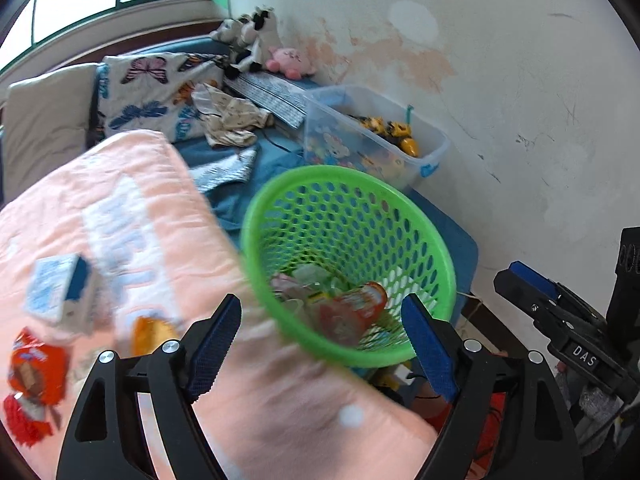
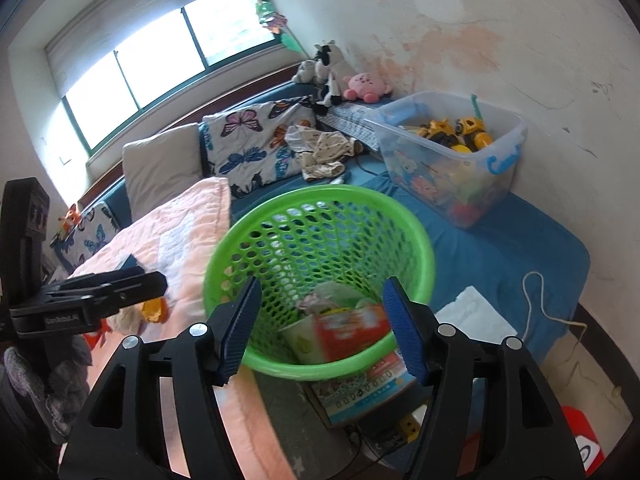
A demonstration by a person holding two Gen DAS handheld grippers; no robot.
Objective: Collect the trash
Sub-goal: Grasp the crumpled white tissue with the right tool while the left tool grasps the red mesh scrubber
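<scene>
Several pieces of trash already lie in the bottom of the green basket: an orange-red packet, some crumpled pale wrappers and, in the right wrist view, a small carton. The basket stands at the edge of the bed, between the pink blanket and the blue sheet, with its mouth tipped toward both cameras, so I judge it is placed there to be easy to drop things into.

The left gripper has its fingers spread wide and nothing is between them; they frame the near rim of the basket without touching it. The right gripper has its fingers released too, and they are empty, over the basket mouth.

More trash waits on the pink blanket to the left: a small white and blue box, an orange wrapper and a red packet. These are near the left gripper, so it is probably the one to take them next. The picture is blurred there, so I cannot tell exactly what each piece is.

A clear toy bin stands behind the basket by the wall; it is not part of the collecting.
</scene>
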